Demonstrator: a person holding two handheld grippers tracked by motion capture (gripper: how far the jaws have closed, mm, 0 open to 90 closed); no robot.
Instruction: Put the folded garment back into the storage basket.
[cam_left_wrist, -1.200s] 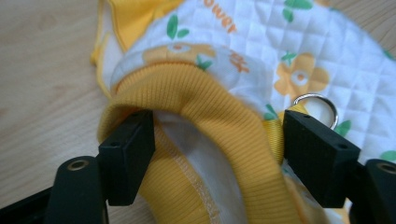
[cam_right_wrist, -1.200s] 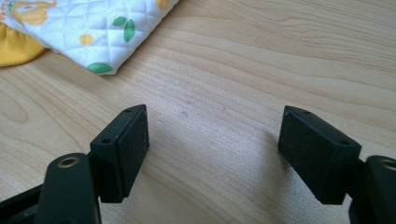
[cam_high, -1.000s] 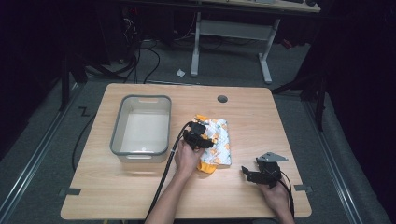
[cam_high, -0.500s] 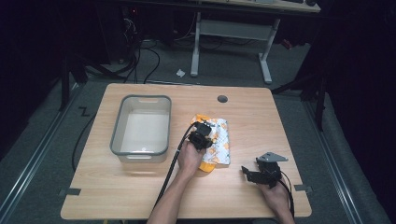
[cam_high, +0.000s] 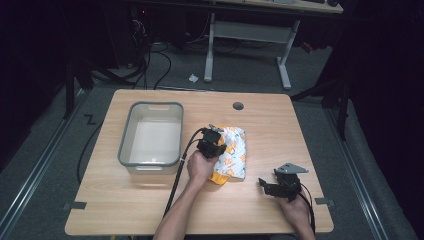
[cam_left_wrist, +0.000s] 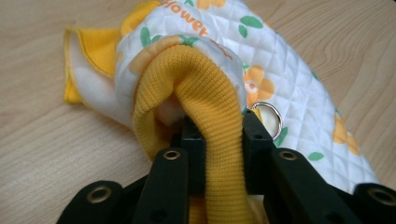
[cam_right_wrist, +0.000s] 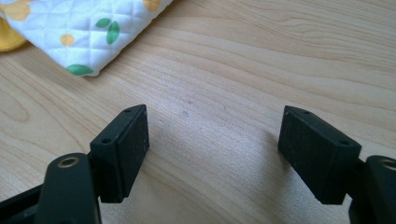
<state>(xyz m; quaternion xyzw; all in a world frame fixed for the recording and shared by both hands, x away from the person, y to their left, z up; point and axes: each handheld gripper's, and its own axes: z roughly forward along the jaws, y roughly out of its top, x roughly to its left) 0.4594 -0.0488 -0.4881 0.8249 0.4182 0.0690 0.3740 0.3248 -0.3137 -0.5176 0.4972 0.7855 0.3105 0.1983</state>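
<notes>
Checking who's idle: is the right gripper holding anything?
No, the right gripper stands open over bare table, nothing between its jaws.

From the high view we see the bench (cam_high: 280, 130) lit evenly from above, pale and clear, while the floor and room around it sink into near black. That picture is soft and slightly grainy, with faint shadows under the bin (cam_high: 150, 135). In the left gripper view the quilted cloth (cam_left_wrist: 289, 74) is bright and sharp, and the nearest black parts blur. In the right gripper view soft shadows lie beside the jaws on crisp wood grain.
</notes>
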